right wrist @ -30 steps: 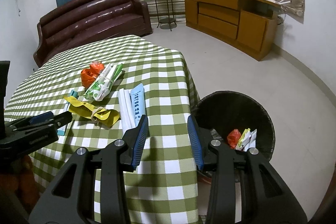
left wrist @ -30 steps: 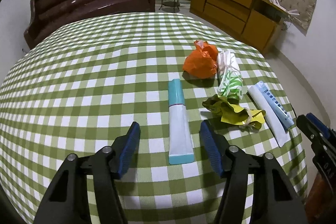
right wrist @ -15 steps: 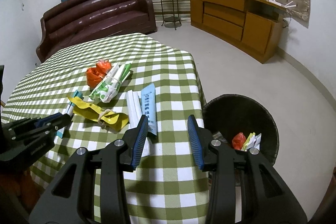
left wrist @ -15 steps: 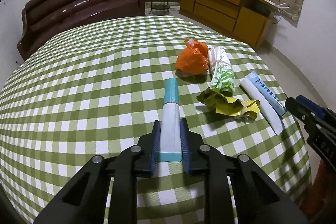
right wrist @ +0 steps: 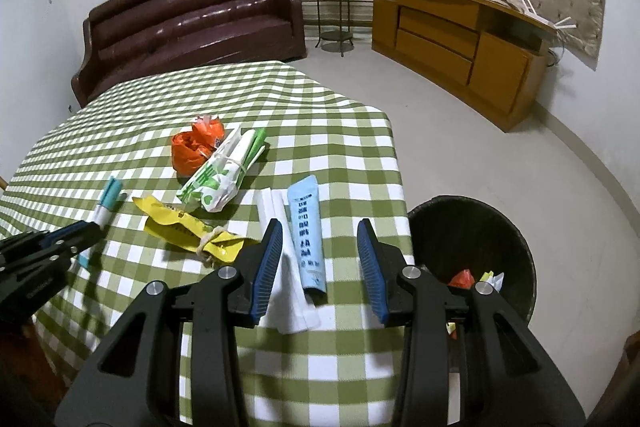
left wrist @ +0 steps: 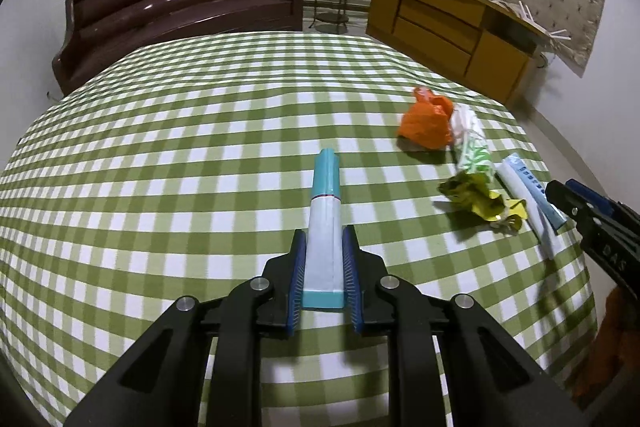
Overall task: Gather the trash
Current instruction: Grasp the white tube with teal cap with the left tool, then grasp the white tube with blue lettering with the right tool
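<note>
The left gripper is clamped on the teal tube by its crimped tail only, so it may droop or slip out. The right gripper hangs parted and empty above the blue tube, which lies left of the black bin; closing here could also snag the white wrapper.

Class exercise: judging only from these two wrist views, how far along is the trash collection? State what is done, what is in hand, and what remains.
Done: some wrappers already lie in the black bin. In hand: the left hand-held gripper is shut on the teal-and-white tube; the right hand-held gripper hangs open above the light blue tube. Left on the checked tablecloth: orange bag, green-and-white packet, yellow wrapper, white packet, light blue tube.
</note>
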The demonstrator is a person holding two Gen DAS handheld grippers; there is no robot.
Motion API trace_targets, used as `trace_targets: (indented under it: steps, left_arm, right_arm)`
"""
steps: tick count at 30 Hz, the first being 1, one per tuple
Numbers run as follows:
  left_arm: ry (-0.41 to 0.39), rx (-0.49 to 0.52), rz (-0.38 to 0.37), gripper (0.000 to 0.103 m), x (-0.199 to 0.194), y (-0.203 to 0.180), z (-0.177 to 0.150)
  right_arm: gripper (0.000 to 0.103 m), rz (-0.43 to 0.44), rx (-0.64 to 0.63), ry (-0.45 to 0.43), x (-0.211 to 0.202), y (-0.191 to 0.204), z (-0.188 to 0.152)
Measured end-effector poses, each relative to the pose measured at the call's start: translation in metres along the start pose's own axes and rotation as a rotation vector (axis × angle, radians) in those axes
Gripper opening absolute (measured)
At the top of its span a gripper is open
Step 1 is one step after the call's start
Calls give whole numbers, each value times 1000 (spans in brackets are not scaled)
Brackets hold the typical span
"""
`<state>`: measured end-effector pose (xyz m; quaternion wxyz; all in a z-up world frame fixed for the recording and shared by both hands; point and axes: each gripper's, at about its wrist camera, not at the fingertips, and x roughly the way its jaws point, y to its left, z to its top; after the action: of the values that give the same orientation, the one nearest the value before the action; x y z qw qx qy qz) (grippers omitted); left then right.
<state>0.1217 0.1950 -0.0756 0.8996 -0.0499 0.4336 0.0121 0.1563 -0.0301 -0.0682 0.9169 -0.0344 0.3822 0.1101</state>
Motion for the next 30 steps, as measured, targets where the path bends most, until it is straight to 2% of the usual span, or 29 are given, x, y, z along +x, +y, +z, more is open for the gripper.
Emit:
trace_targets:
  steps: [6, 9, 25, 30]
  left_arm:
    - [5, -22, 9, 20, -1, 12, -3]
    - [4, -27, 9, 20, -1, 16, -4]
    - [-5, -40, 10, 20, -3, 23, -5]
    - [-11, -37, 16, 20, -4, 23, -6]
  right_arm:
    - [36, -16, -14, 43, 13, 2, 3]
    - [29, -17, -17, 62, 16, 4, 3]
    - [29, -11, -13, 70, 18, 3, 4]
    - [20, -24, -2, 65, 18, 0, 2]
